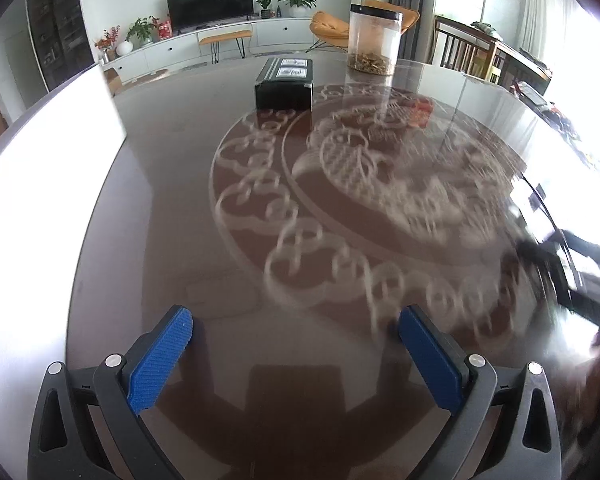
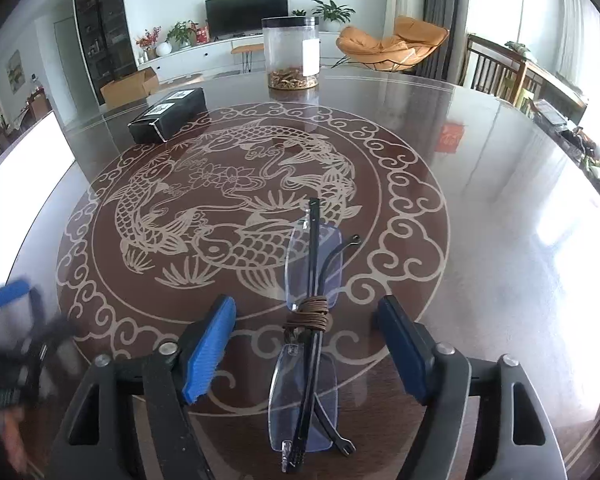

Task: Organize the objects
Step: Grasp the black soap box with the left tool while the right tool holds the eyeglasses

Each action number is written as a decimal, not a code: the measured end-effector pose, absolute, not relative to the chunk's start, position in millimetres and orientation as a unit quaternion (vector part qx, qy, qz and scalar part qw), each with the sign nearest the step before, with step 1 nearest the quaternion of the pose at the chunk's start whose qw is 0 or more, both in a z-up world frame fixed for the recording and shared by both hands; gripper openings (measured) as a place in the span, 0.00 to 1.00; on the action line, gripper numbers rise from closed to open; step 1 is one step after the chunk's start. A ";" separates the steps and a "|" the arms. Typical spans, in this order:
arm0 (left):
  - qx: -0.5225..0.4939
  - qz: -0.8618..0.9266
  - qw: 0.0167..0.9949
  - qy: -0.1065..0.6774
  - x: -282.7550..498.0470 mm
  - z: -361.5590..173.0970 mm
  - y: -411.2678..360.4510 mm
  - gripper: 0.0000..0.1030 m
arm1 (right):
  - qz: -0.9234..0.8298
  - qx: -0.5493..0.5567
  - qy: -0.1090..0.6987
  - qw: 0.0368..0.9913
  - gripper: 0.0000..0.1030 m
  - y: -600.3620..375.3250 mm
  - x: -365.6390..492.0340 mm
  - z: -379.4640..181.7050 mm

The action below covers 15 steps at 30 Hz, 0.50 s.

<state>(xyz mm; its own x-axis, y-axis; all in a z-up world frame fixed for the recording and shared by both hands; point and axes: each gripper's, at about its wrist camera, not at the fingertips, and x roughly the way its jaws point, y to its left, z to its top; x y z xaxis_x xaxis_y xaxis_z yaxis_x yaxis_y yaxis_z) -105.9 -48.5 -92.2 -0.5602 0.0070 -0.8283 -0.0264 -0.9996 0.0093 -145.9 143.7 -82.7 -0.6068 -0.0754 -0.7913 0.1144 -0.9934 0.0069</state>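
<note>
The folded glasses (image 2: 306, 336) are laid flat near the middle of the bench (image 2: 480, 184), between the wide-open jaws of the right gripper (image 2: 306, 354), untouched, while the left gripper (image 1: 296, 354) is held open and empty.

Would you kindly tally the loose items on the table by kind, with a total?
Folded eyeglasses bound with brown cord: 1
Black box: 1
Clear jar with black lid: 1
Total: 3
</note>
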 end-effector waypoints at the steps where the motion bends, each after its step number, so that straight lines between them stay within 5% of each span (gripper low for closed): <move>1: -0.469 0.883 0.010 0.010 -117.7 -92.1 -47.4 1.00 | -0.896 0.440 0.022 0.054 0.76 143.6 -145.8 -82.8; 15: -0.468 0.884 0.014 0.012 -297.2 -92.2 -46.9 1.00 | -0.894 0.443 0.020 0.065 0.82 142.2 -145.6 -82.5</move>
<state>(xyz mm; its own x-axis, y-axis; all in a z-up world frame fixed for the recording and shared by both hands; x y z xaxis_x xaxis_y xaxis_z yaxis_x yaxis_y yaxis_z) -297.2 -46.9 -92.2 -0.5621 0.0134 -0.8270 -0.0365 -0.9993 0.0085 -145.6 142.2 -82.5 -0.5991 -0.0985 -0.7946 0.1334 -0.9908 0.0222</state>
